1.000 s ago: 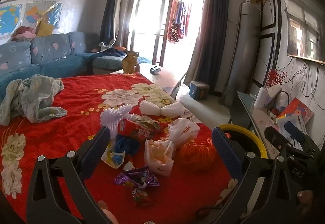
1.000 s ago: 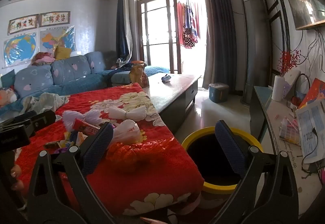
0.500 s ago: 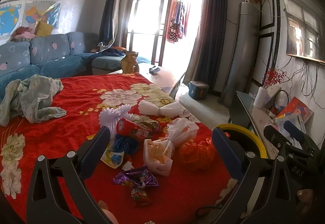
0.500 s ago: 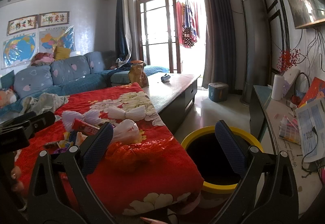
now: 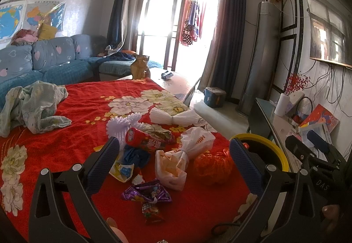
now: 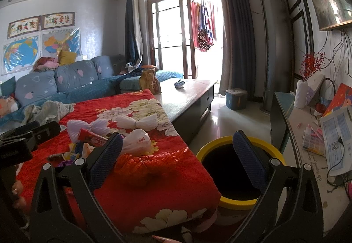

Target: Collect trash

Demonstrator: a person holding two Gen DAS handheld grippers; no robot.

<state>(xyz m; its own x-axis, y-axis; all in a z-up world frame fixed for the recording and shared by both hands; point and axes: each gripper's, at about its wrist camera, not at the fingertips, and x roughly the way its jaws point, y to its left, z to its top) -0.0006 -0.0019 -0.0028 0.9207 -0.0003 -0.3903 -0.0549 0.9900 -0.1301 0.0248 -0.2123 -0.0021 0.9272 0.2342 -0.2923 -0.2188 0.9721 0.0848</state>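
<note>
Both grippers spread wide, empty. Left gripper [image 5: 173,163] above the trash pile on the red cloth [image 5: 72,141]: white bag [image 5: 182,155], orange bag [image 5: 212,166], purple wrapper [image 5: 146,193], red wrapper [image 5: 145,140], blue scrap [image 5: 136,155], white foam nets [image 5: 173,116]. Right gripper [image 6: 178,161] over the cloth's corner, beside the yellow bin [image 6: 237,168] on the floor; orange bag [image 6: 138,164] between its fingers and near the bin. Grey cloth [image 5: 33,106] heaped far left.

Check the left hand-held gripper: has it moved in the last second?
No. The left hand-held gripper frames the white plastic bag and yellow-rimmed bin just as before, hovering open.
</note>
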